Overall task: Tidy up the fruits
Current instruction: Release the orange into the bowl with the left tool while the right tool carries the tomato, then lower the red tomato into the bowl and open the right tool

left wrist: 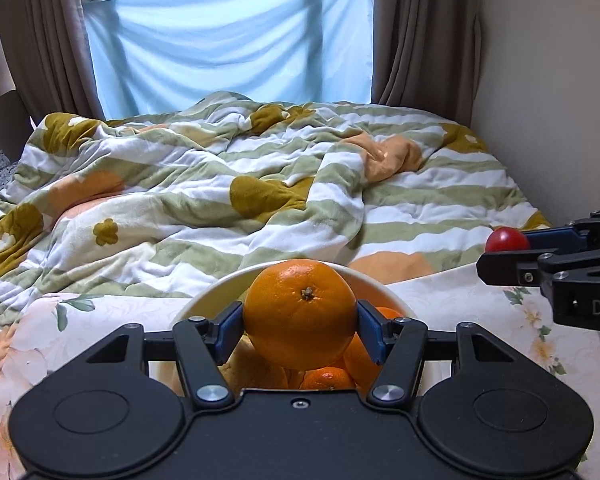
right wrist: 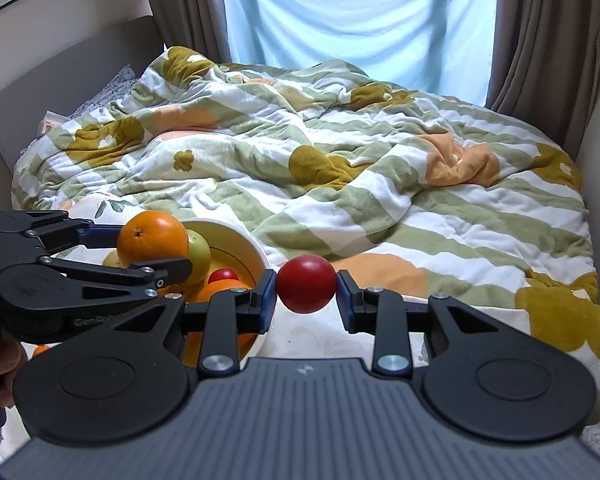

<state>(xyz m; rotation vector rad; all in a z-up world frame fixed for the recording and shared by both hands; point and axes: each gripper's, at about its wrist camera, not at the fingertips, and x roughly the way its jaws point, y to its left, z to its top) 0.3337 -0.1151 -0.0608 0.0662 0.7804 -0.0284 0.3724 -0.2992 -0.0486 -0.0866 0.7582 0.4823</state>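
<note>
My left gripper (left wrist: 300, 326) is shut on a large orange (left wrist: 300, 312) and holds it just above a cream bowl (left wrist: 204, 300); the same orange (right wrist: 152, 240) shows at the left of the right wrist view. Inside the bowl (right wrist: 256, 256) lie more oranges (left wrist: 326, 378), a green apple (right wrist: 199, 254) and a small red fruit (right wrist: 223, 275). Blue pads of my right gripper (right wrist: 306, 292) press on a small red tomato (right wrist: 306, 289) to the right of the bowl, over the table. That tomato (left wrist: 507, 239) appears at the right edge of the left wrist view.
The bowl stands on a table with a floral cloth (left wrist: 452, 308). Right behind it is a bed with a rumpled green, white and ochre duvet (left wrist: 260, 184). Brown curtains (left wrist: 420, 32) and a blue-covered window (left wrist: 228, 32) close the back; a wall (left wrist: 548, 80) runs along the right.
</note>
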